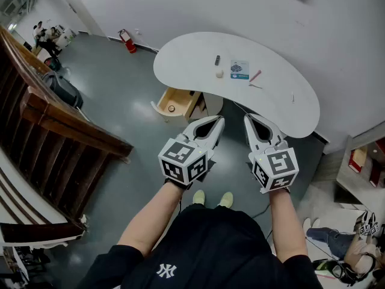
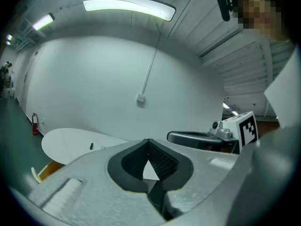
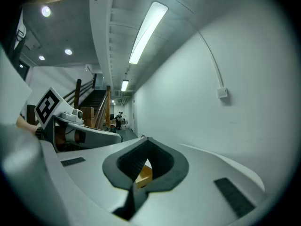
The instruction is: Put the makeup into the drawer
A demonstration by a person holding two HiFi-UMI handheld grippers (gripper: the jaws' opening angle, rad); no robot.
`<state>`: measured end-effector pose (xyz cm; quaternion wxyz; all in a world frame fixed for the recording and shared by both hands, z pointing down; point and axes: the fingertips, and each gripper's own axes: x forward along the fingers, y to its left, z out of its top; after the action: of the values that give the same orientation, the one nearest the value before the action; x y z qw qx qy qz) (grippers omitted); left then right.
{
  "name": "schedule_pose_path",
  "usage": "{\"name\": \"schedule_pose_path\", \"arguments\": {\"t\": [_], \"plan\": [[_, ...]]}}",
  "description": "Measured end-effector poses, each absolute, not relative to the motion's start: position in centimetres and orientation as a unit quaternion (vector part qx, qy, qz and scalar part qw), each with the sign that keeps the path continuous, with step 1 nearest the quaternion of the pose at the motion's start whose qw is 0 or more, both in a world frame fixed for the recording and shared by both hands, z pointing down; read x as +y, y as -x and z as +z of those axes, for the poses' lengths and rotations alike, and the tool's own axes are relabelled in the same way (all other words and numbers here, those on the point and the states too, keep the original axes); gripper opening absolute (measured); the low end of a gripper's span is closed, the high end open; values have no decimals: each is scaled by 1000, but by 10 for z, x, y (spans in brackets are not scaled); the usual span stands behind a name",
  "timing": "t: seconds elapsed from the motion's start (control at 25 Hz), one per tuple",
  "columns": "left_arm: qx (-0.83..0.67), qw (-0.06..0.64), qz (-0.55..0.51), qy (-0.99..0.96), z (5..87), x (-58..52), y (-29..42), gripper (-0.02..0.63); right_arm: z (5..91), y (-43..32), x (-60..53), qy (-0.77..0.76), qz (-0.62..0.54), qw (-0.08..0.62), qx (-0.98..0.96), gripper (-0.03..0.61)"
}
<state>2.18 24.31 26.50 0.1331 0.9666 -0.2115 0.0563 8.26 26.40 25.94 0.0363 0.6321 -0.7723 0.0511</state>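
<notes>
The makeup lies on a white curved table point(image 1: 283, 110): a small black stick point(image 1: 217, 59), a round cream pot point(image 1: 219, 73), a blue-and-white packet point(image 1: 239, 69) and a red pencil point(image 1: 255, 76). Under the table's left end a wooden drawer point(image 1: 174, 103) stands pulled out, with one small round thing inside. My left gripper point(image 1: 218, 120) and right gripper point(image 1: 248, 119) hang side by side in front of the table, well short of it, both shut and empty. The left gripper view shows the shut left gripper point(image 2: 149, 142), the table point(image 2: 70, 142) and the black stick point(image 2: 91, 146). Past the right gripper point(image 3: 146, 140) shows a piece of the drawer point(image 3: 143, 175).
A grey floor point(image 1: 120, 101) spreads between me and the table. A dark wooden stair rail point(image 1: 54, 119) runs along the left. A red fire extinguisher point(image 1: 127, 41) stands by the far wall. Shelves with boxes point(image 1: 364, 161) are at the right edge.
</notes>
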Motion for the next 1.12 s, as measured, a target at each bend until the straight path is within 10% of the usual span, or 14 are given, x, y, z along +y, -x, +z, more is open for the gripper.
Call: {"name": "schedule_pose_path", "arguments": {"t": [1.12], "plan": [[-265,138,57,-953,280,198,-36,8,271,-120,238,-615,103,-21,-781,15]]}}
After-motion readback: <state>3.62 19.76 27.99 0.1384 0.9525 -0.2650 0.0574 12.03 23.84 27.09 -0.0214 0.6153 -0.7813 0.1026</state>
